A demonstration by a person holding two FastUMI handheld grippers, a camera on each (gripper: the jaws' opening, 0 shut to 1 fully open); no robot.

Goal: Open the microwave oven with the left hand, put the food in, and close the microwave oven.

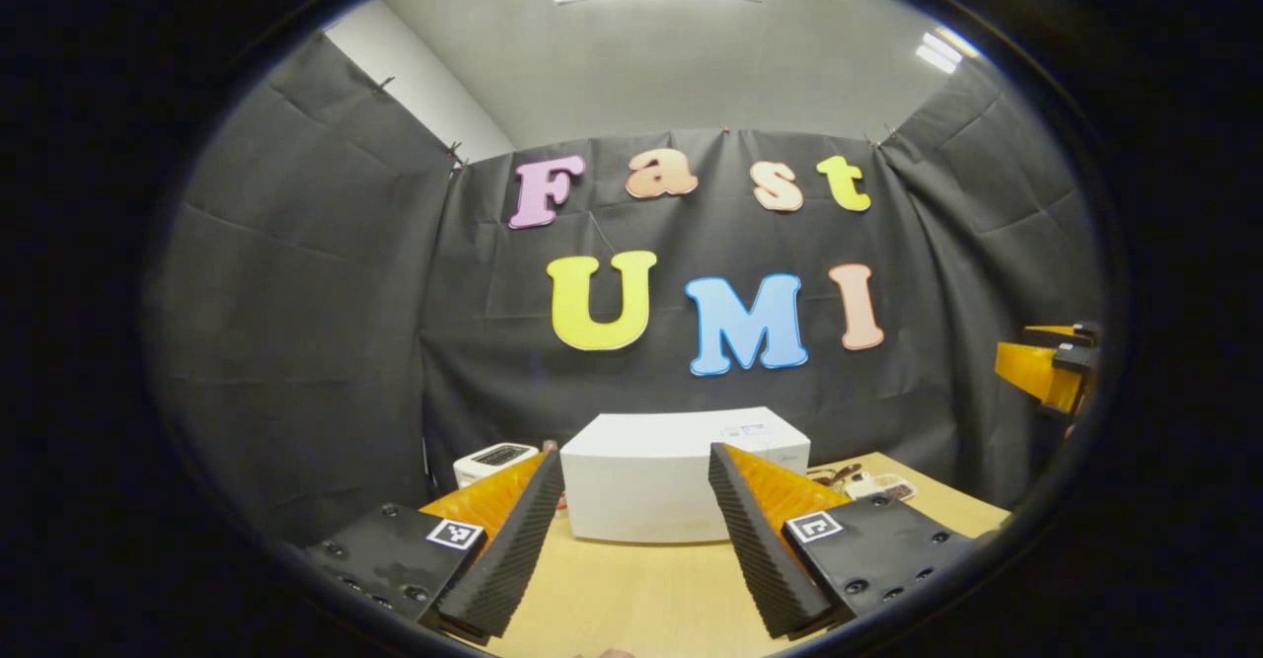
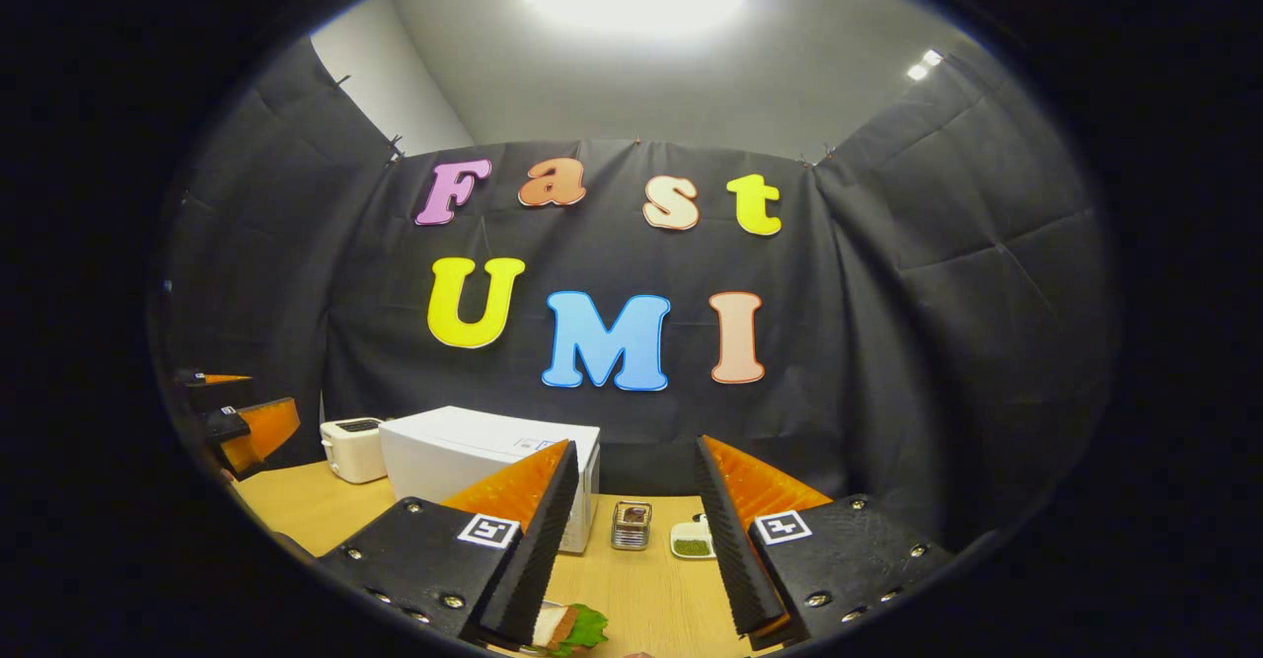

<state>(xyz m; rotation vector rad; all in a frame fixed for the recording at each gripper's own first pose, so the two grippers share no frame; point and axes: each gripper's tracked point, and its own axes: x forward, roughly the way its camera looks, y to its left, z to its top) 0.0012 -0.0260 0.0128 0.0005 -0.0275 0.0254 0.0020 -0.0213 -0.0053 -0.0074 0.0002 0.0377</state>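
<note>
The microwave (image 1: 681,475) sits shut at the far side of the table (image 1: 631,589), dead ahead at twelve o'clock of the left gripper (image 1: 636,530). That gripper hangs short of it with its fingers spread wide and nothing between them, lined up, I'd say, to go for the door first. A small toaster (image 1: 493,461) stands just beside the microwave at about ten o'clock.

The right gripper (image 2: 622,540) is also spread open and empty, held back over the near table edge. The food, a sandwich (image 2: 567,628) with a green leaf, lies at about seven o'clock just below its left finger, apart from both, likely waiting until the door is open. A small tin (image 2: 631,525) and a dish (image 2: 691,540) rest farther off.
</note>
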